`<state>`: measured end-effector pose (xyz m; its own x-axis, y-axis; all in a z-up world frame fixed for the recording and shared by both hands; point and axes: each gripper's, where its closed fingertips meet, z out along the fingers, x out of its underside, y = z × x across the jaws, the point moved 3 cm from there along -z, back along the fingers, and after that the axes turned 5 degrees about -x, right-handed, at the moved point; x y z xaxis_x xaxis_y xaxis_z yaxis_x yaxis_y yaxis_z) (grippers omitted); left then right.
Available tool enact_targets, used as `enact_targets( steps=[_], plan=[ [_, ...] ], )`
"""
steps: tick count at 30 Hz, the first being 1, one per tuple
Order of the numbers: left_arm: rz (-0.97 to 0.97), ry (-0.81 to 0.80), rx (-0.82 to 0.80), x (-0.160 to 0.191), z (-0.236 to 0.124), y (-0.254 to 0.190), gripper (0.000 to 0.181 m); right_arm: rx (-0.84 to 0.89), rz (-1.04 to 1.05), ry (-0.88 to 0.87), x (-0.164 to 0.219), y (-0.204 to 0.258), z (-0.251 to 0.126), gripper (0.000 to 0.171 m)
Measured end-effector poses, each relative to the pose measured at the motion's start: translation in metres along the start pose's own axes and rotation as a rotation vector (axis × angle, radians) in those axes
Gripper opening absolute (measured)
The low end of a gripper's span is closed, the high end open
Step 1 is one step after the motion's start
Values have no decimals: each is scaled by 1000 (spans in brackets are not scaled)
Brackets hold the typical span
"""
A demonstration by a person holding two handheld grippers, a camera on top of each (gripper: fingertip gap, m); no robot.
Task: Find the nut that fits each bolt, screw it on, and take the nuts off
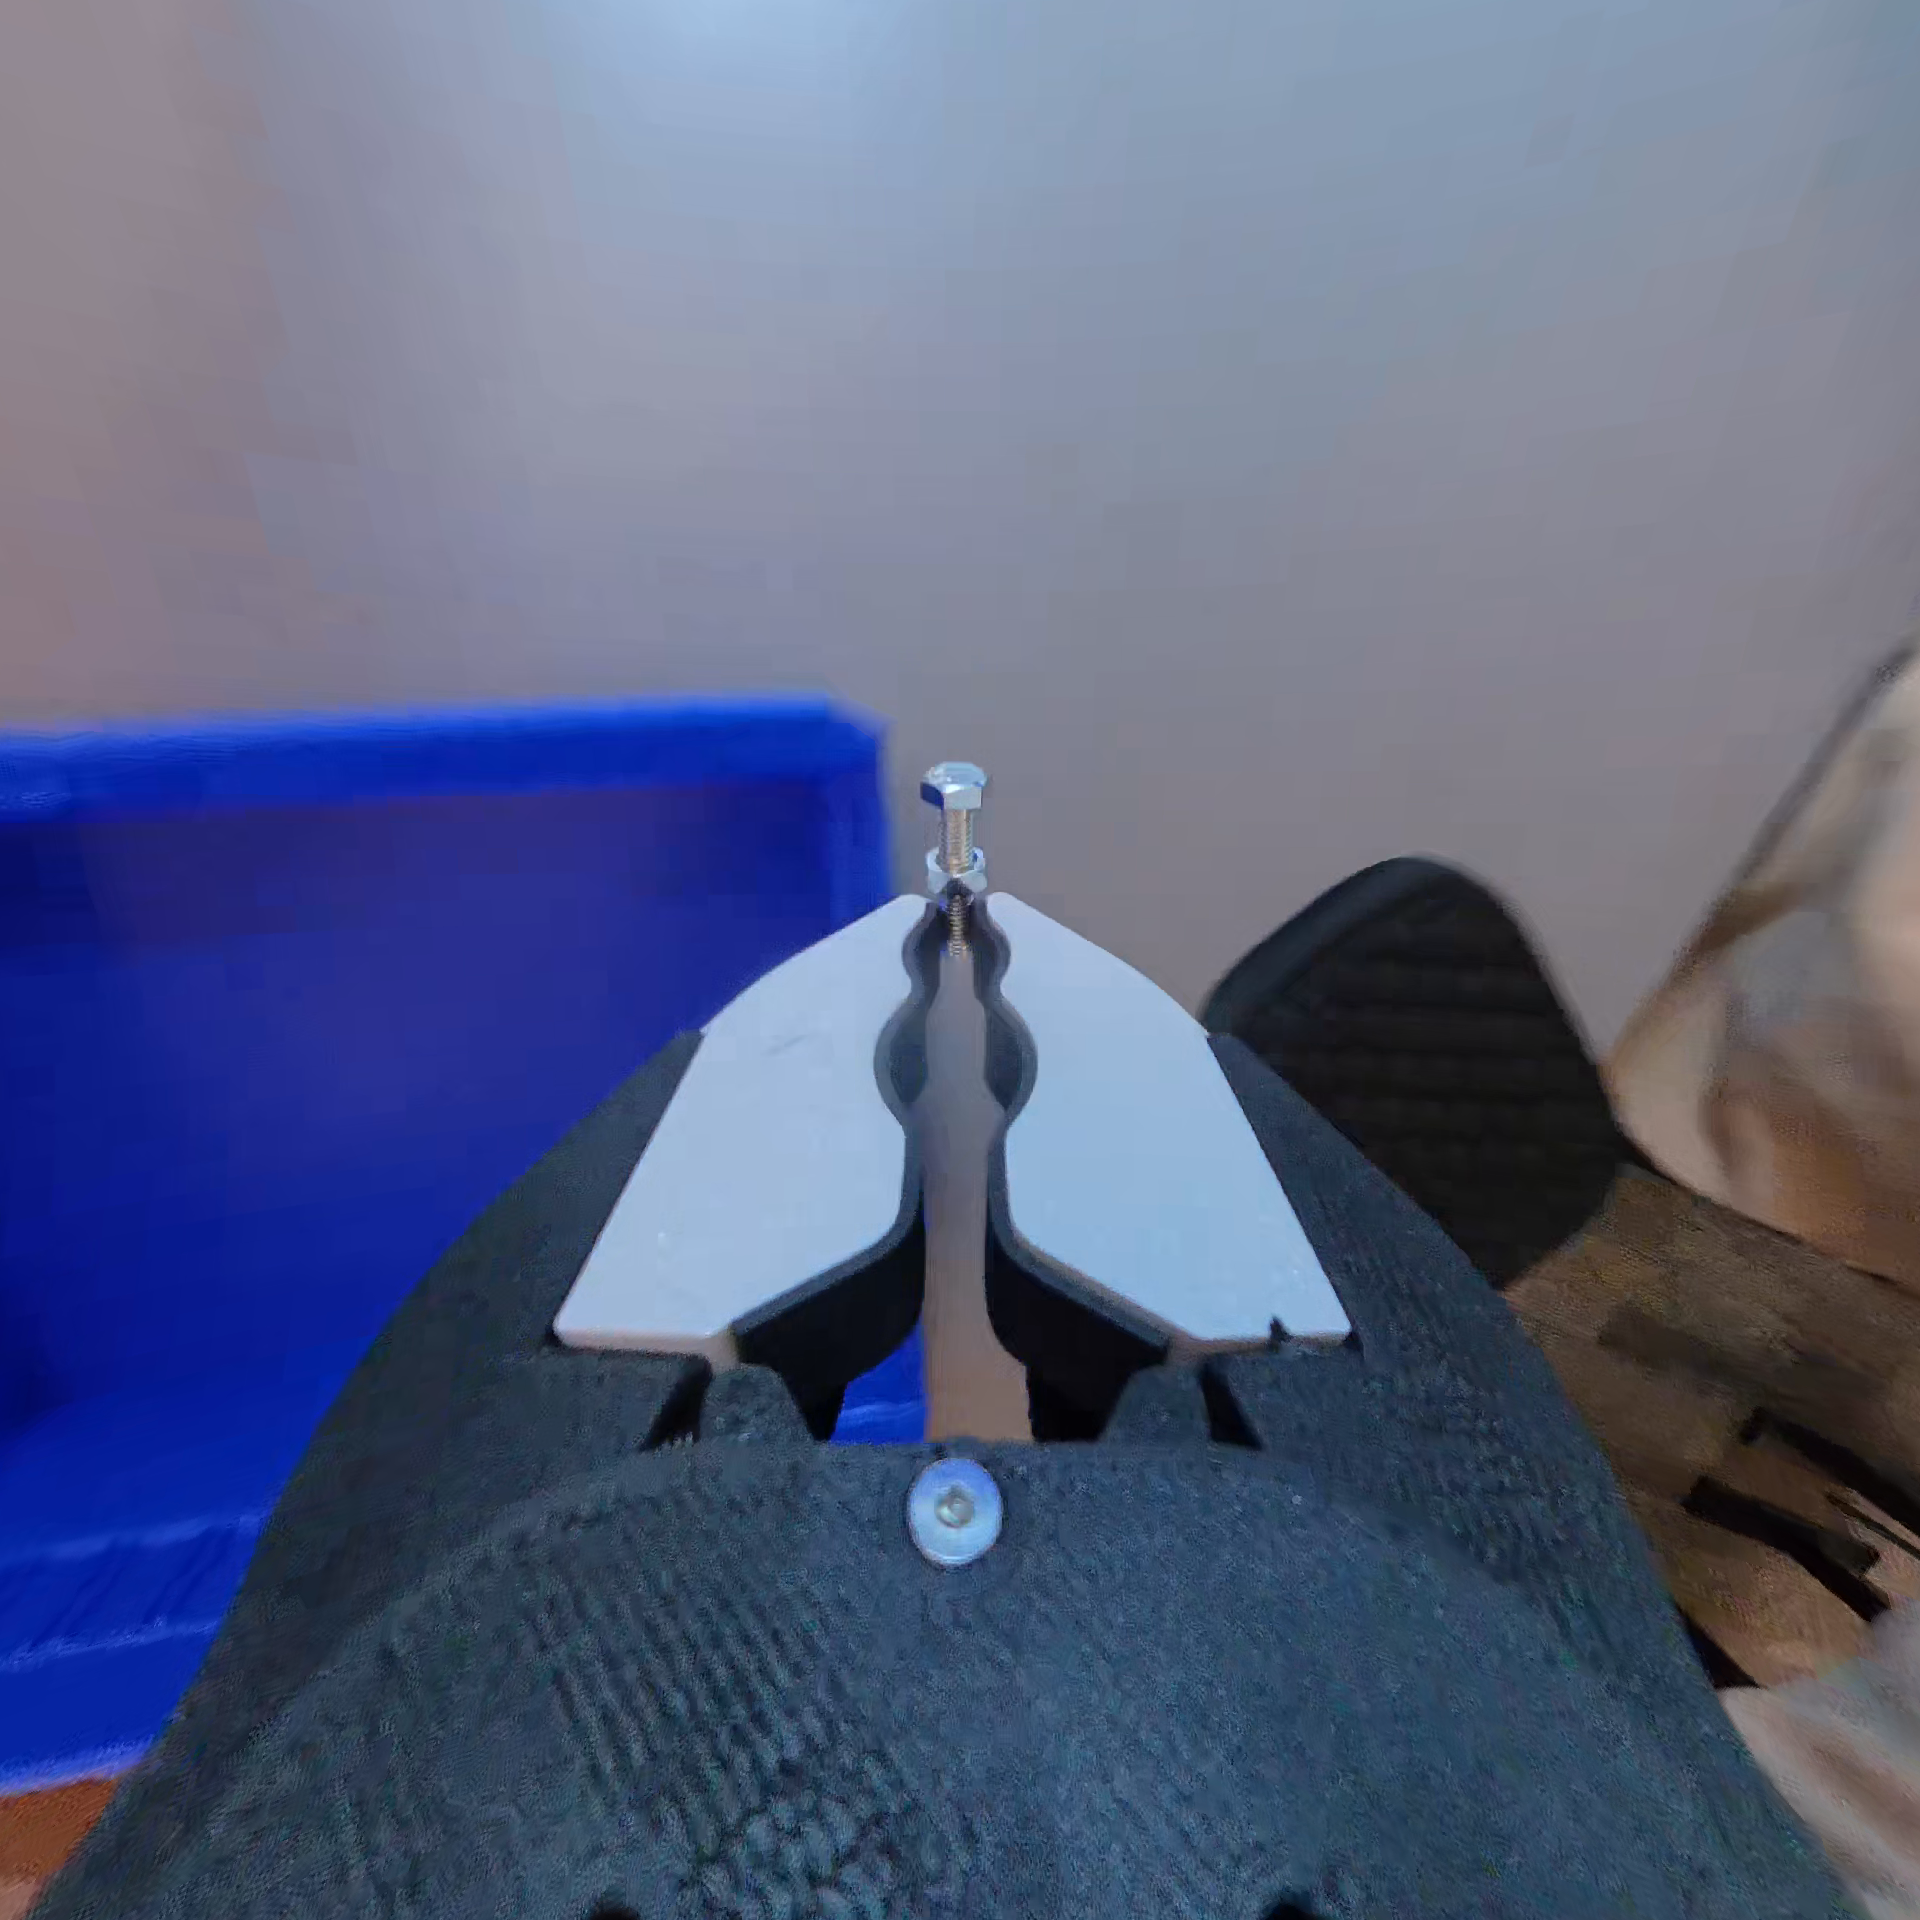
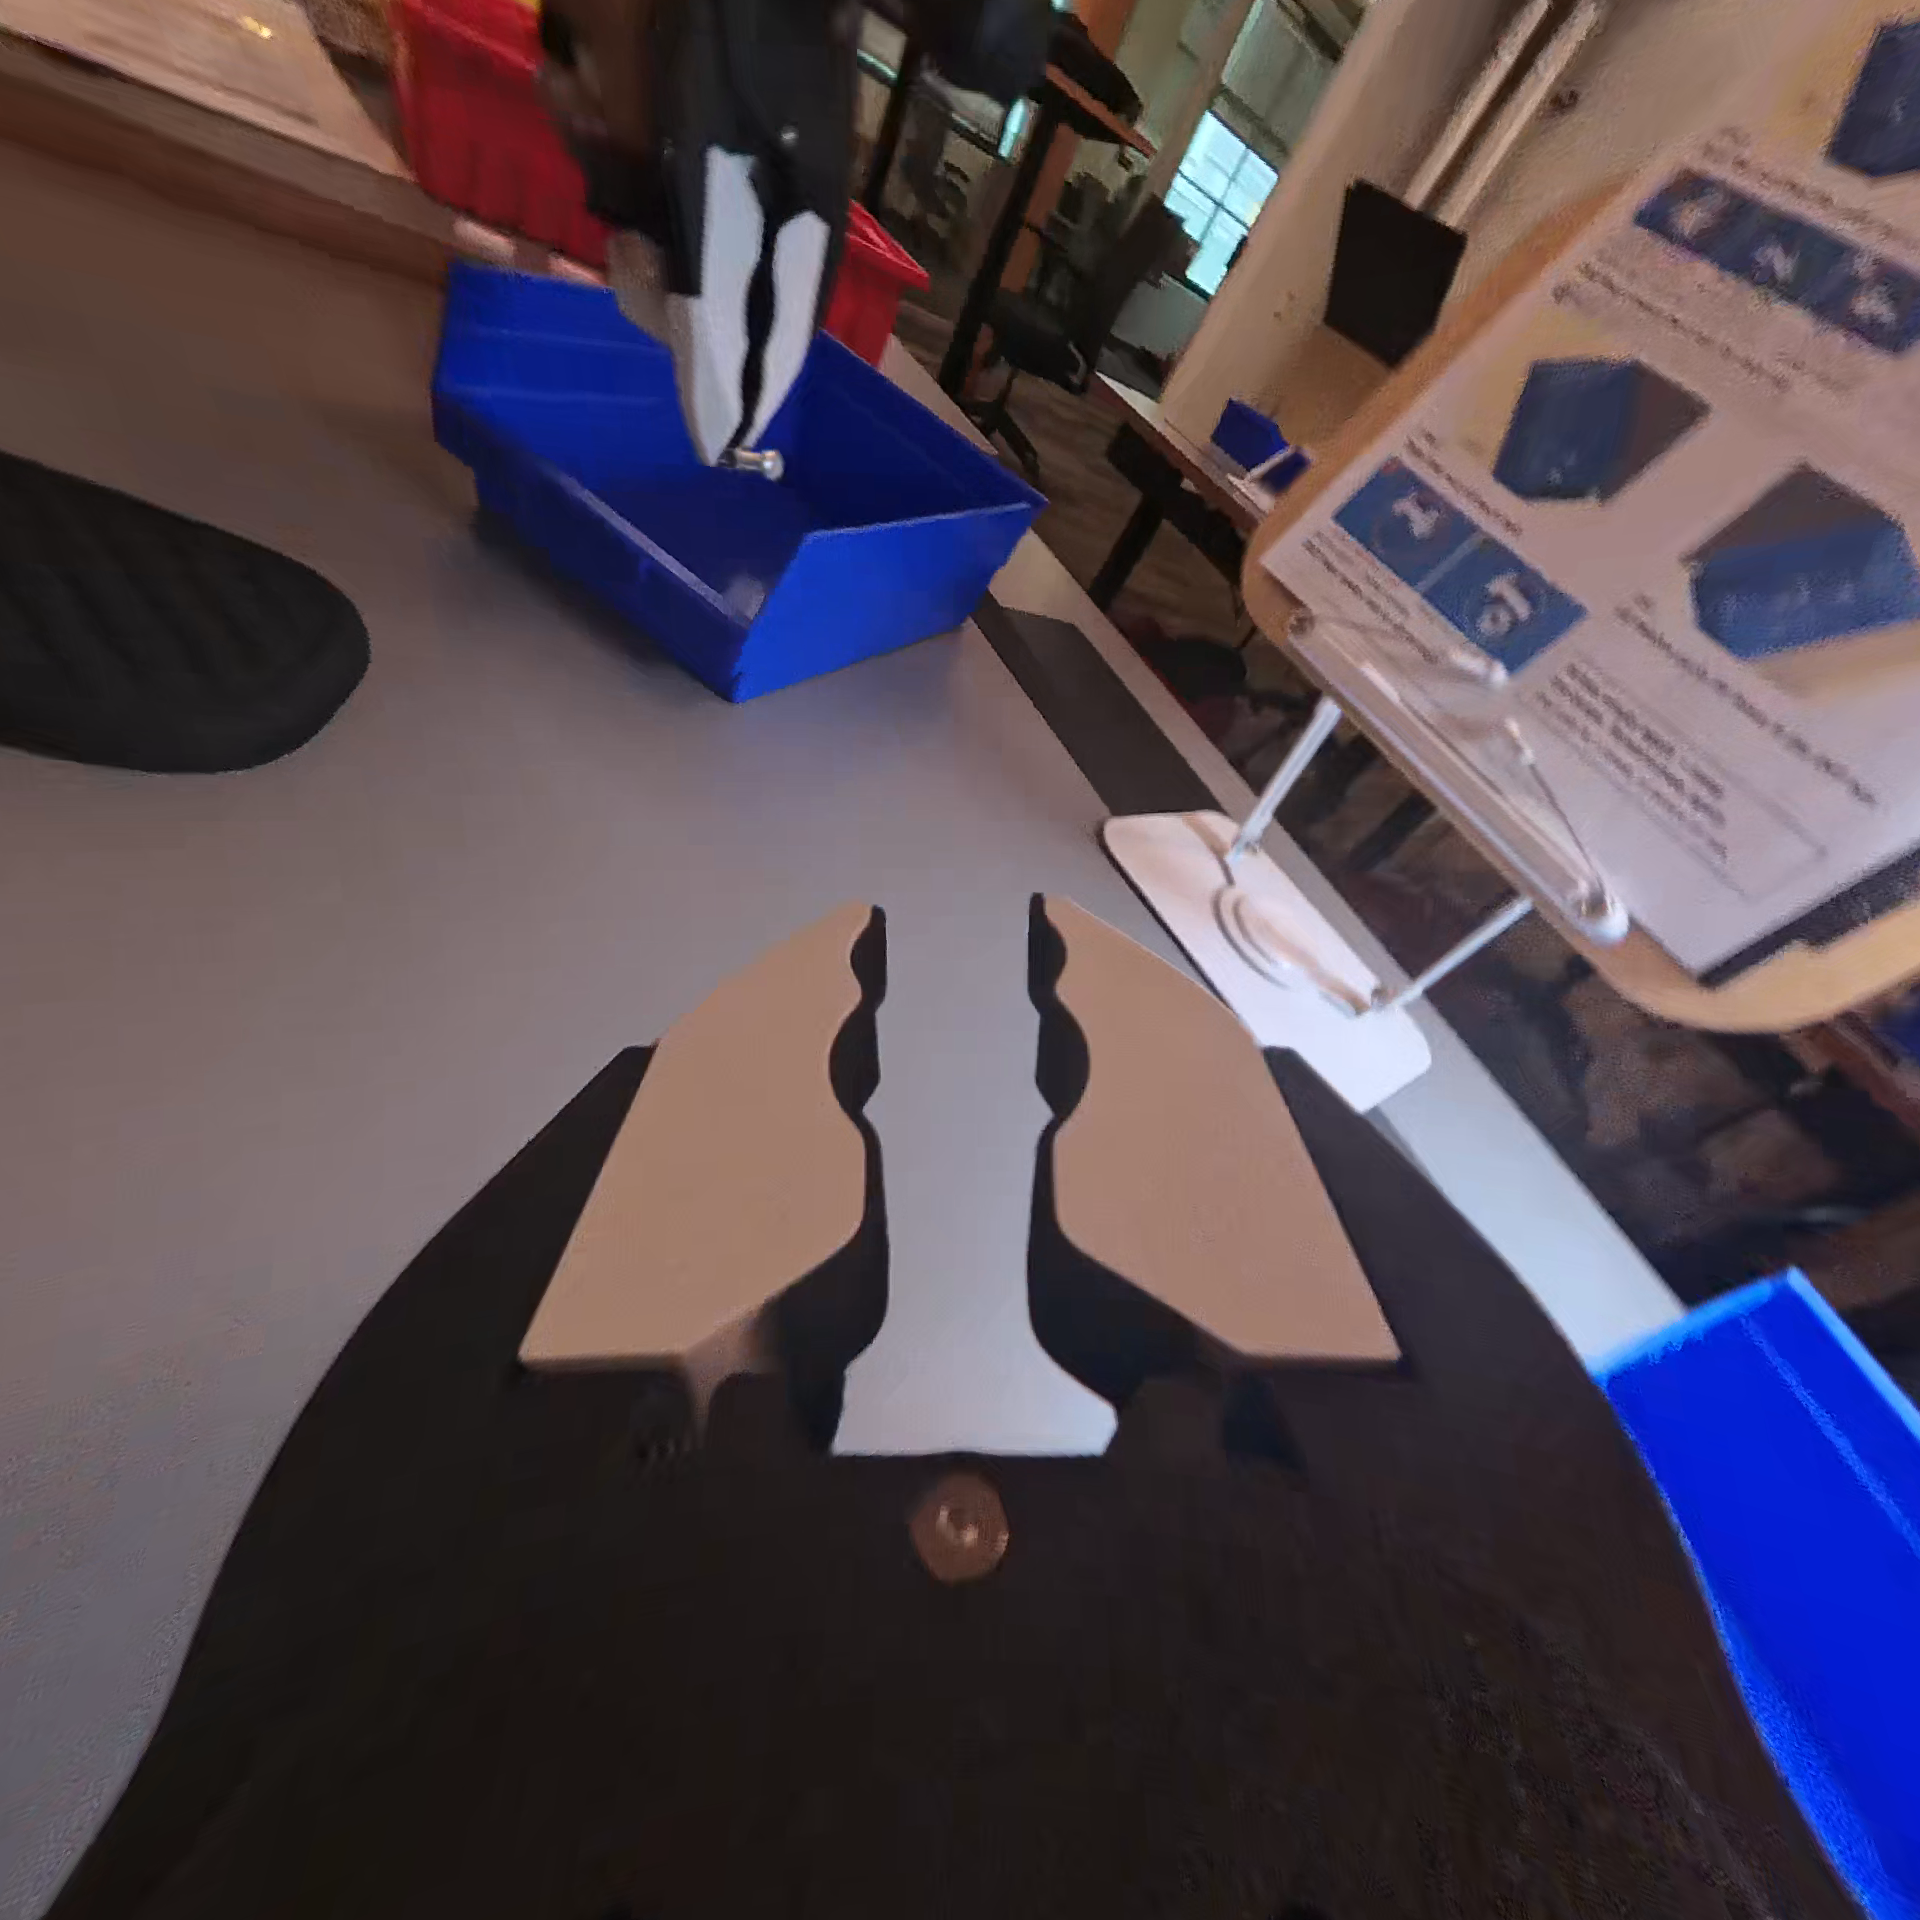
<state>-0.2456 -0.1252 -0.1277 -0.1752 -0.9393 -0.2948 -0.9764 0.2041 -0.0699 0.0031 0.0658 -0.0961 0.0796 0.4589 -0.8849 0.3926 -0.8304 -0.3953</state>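
The left gripper (image 1: 954,914) pinches a hex bolt (image 1: 953,821) by its threaded end, nut (image 1: 956,868) on, above the blue bin (image 2: 727,540), so the spread, empty right gripper (image 2: 956,925) probably must close in and unscrew it.

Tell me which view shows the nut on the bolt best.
The left wrist view. There the nut sits sharp on the bolt, just past the tips of the left gripper, which is shut on the bolt's threaded end. The right wrist view shows only the bolt, small and blurred, over the blue bin; the nut cannot be made out.

Left tool (image 1: 954,914) pinched closed; right tool (image 2: 957,920) parted, empty.
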Motion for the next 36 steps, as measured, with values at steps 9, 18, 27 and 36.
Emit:
enact_targets(
  steps=[9,18,27,36],
  plan=[
    [57,44,275,-92,24,-125,6,110,-720,34,-31,59,80,28],
    [31,62,378,-116,44,-151,6,238,-1033,95,-4,59,77,11],
    [293,-433,268,-141,8,-165,27,11,-150,-137,-11,37,41,10],
    [452,-1014,191,-146,-12,-211,20,-341,520,-411,-31,54,6,10]
  ],
)
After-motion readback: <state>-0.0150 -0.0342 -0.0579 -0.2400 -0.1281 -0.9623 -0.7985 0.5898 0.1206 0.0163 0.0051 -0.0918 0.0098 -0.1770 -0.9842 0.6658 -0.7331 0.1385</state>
